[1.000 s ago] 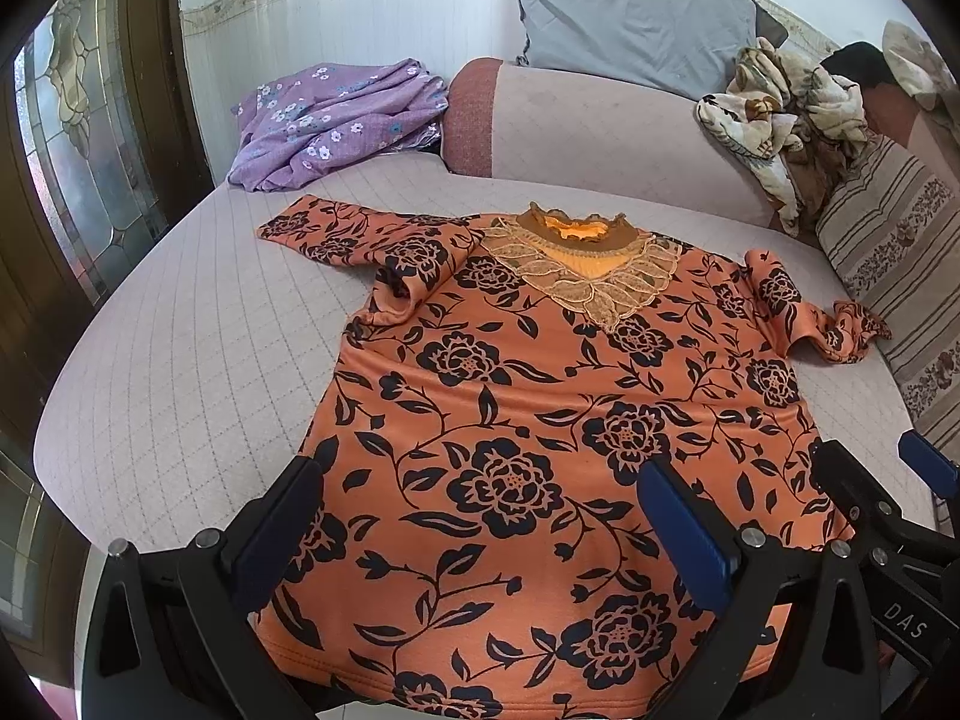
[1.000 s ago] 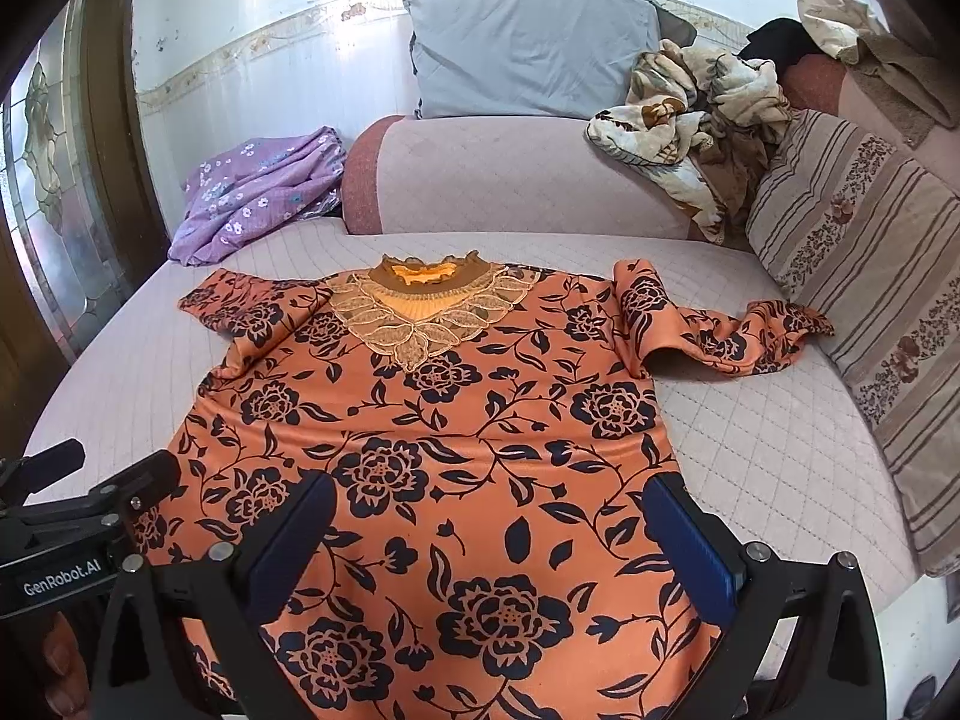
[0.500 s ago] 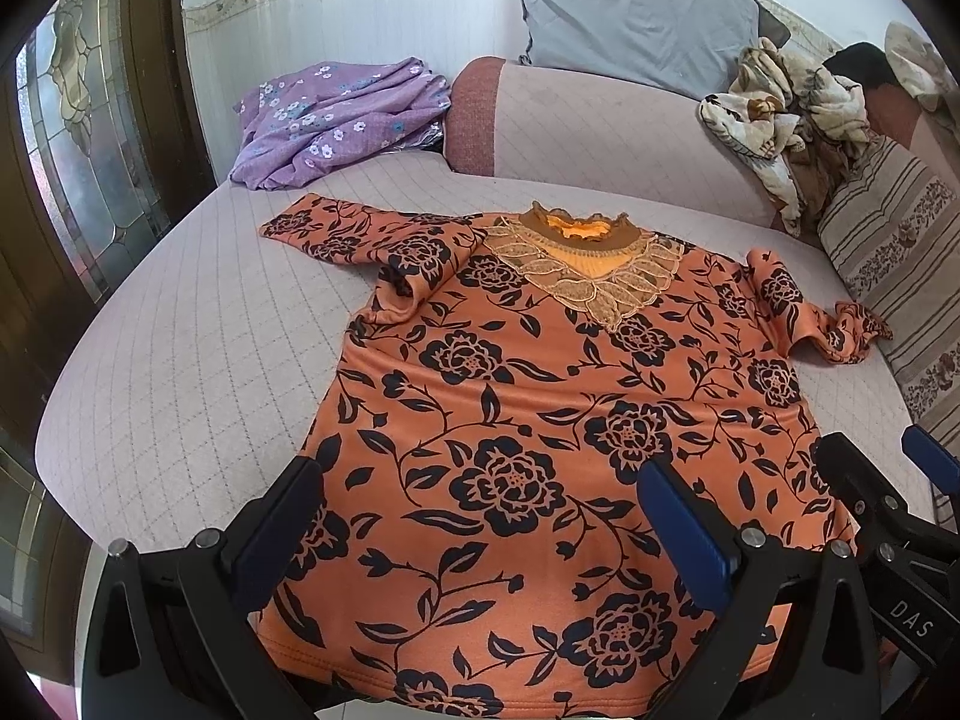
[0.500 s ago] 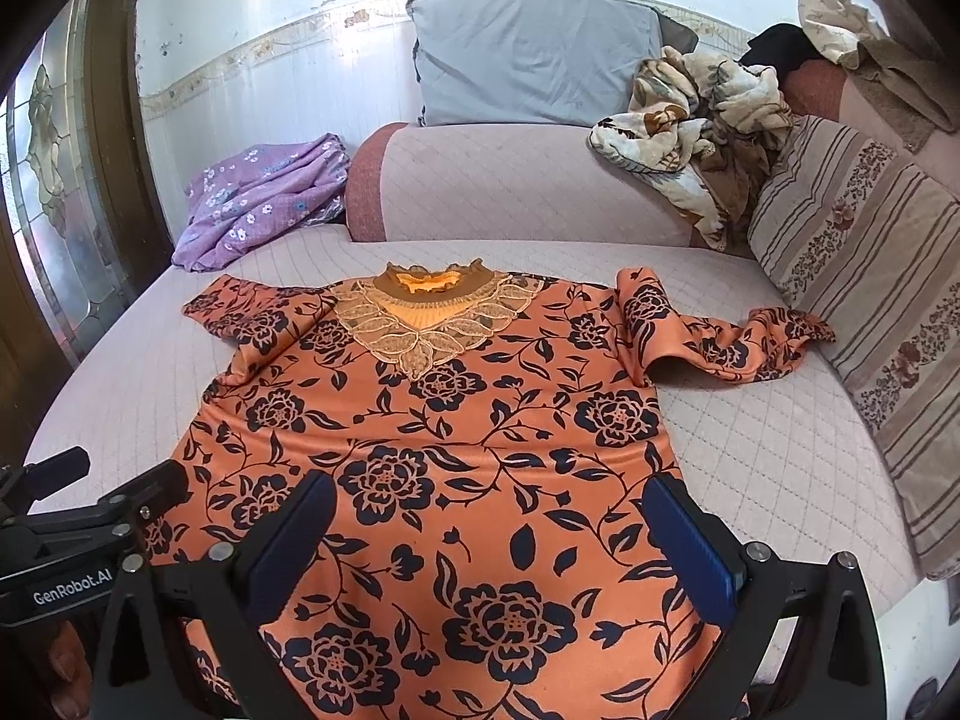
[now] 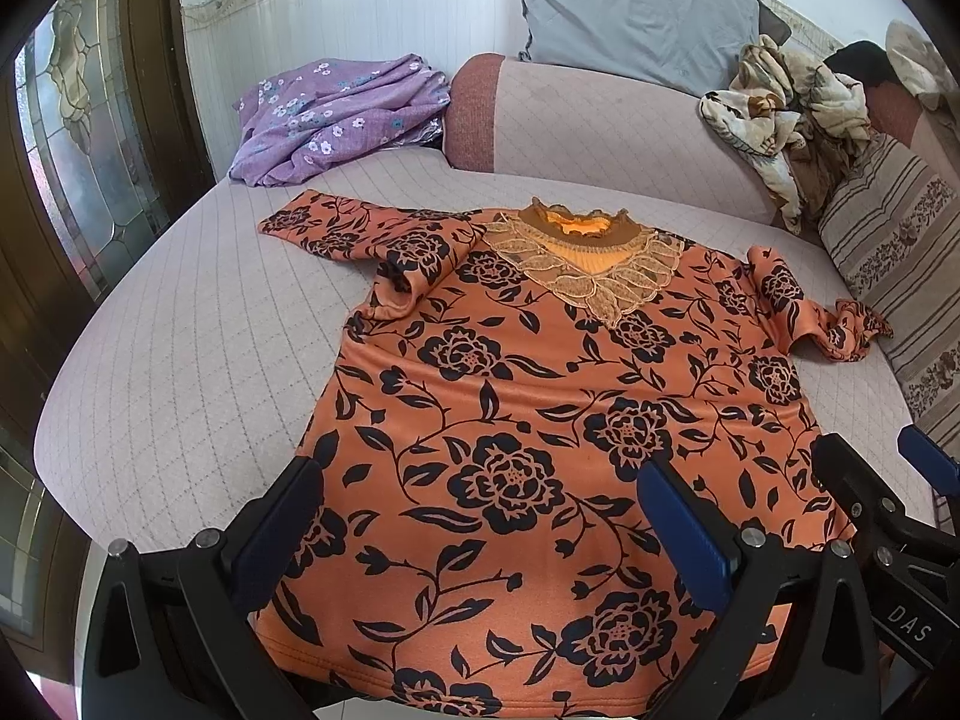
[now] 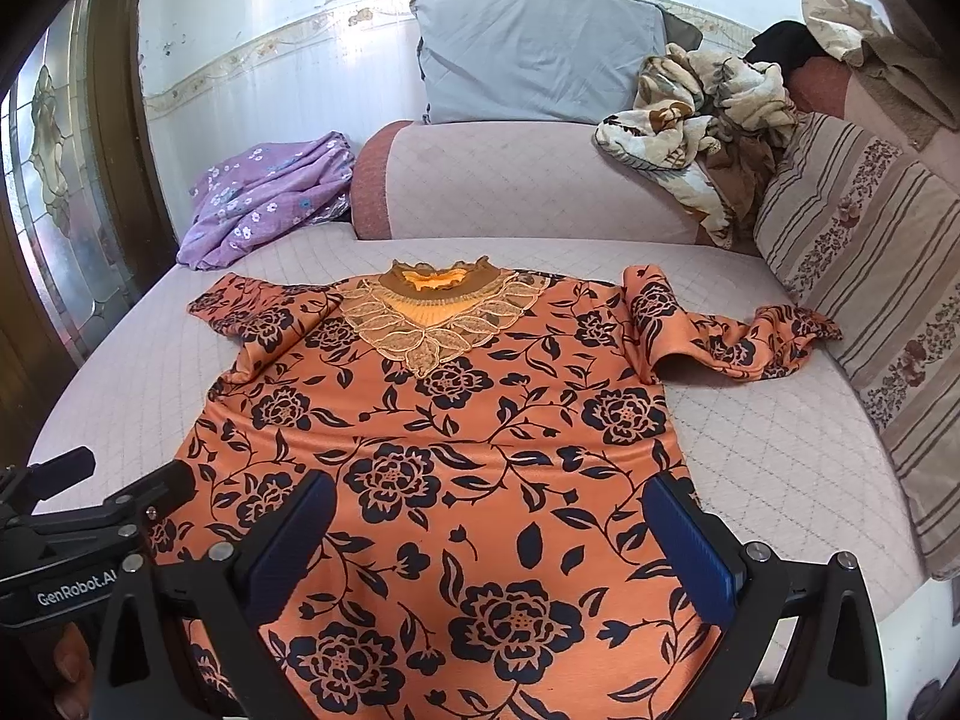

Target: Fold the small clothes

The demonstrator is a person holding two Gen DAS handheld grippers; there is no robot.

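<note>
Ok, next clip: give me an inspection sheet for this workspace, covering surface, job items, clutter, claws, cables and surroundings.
Surface: quilted pinkish bed cover, smooth.
Job's things: orange floral top lying flat, front up, lace collar away from the cameras; one sleeve fairly flat, the other sleeve crumpled.
Clutter: purple floral cloth; crumpled patterned blanket.
Claws: left claw and right claw both open above the hem, holding nothing.
Cables: nothing seen.
Surroundings: grey pillow, striped cushion, glass-panelled door.

Purple floral cloth [image 5: 336, 114] by the wall — grey pillow [image 5: 636, 6], crumpled blanket [image 5: 780, 114], striped cushion [image 6: 864, 276].
</note>
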